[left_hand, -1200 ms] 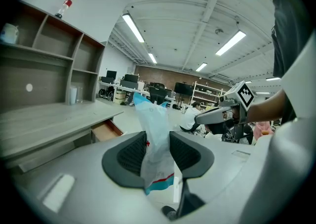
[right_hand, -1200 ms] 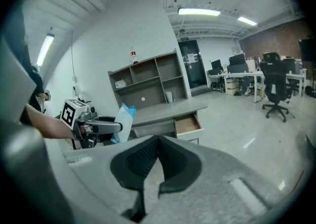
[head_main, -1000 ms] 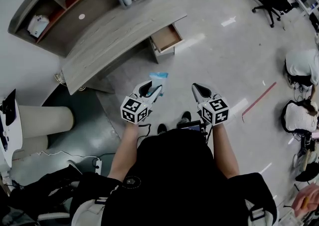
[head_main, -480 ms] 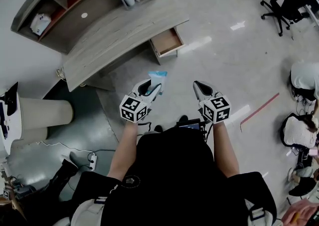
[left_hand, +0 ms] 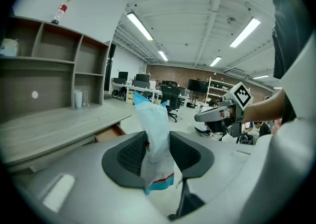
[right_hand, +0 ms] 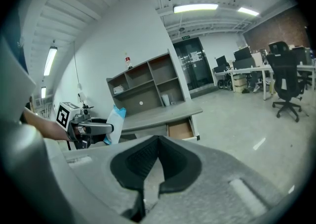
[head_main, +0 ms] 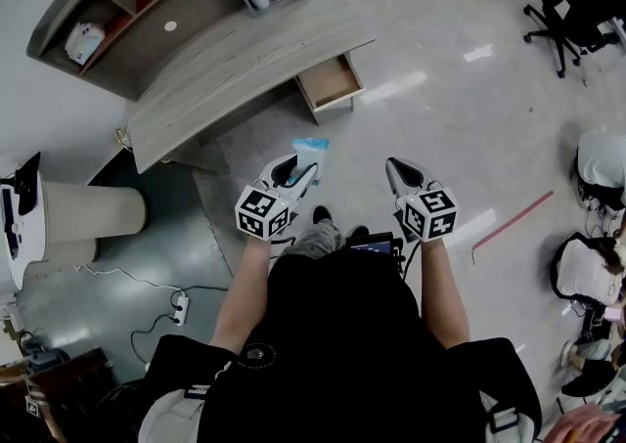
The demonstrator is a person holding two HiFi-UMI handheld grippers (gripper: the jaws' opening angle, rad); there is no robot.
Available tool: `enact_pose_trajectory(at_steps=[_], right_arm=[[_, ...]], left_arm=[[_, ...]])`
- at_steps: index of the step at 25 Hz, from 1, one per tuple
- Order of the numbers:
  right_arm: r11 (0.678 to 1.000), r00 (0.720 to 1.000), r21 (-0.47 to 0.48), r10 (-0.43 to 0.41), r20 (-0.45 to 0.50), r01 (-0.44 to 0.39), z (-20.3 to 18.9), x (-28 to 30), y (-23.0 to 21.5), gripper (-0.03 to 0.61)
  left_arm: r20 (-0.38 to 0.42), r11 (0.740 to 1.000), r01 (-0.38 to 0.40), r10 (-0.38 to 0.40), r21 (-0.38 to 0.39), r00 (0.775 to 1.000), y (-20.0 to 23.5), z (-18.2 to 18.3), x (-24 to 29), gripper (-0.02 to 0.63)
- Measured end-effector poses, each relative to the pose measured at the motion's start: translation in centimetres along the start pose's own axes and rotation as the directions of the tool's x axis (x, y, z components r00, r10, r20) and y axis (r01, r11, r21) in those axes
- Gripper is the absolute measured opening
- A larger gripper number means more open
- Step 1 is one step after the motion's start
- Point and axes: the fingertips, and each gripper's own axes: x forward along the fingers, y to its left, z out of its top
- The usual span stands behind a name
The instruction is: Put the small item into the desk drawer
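Carry step. Left gripper [head_main: 298, 172] clamped on small blue-white packet [left_hand: 155, 139], held upright over the floor, well short of desk [head_main: 235, 60]. Right gripper [head_main: 396, 169] pinched together, empty. Open drawer [head_main: 331, 82] far ahead, at the desk's right end. Next: approach, bring packet over drawer, release.

Bright, even indoor light in all views. Long white ceiling strip lights [left_hand: 140, 26] run overhead, up & right of the curved grey wood-grain desk [head_main: 245, 60]; they blow out to pure white in both gripper views. White glare streaks on the pale glossy floor [head_main: 460, 138] right of the desk. Shadow under the desk is soft & dim. Heavy fisheye bend w/ black corners in gripper views; close foreground blurry, bkgd sharper.
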Motion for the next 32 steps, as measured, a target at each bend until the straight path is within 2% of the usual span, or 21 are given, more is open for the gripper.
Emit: enact_pose_trajectory(at_steps=[9,13,32], right_arm=[[1.0,0.999,-0.015,0.008,-0.031,-0.009,0.0,2.4,0.1,0.003],[1.0,0.999,-0.025,0.004,-0.046,-0.005,0.7,3.4,-0.5,0.003],[0.997,0.997,-0.082,-0.015,-0.073,0.009,9.0,14.2,-5.3,0.003]], left_arm=[[0.01,0.999,0.012,-0.011,-0.042,1.0,2.3,0.0,2.5,0.156],[0.021,0.998,0.04,-0.039,-0.047,0.999,3.1,0.8,4.9,0.156],[0.013,0.996,0.079,-0.079,-0.03,0.997,13.3,5.3,12.5,0.156]])
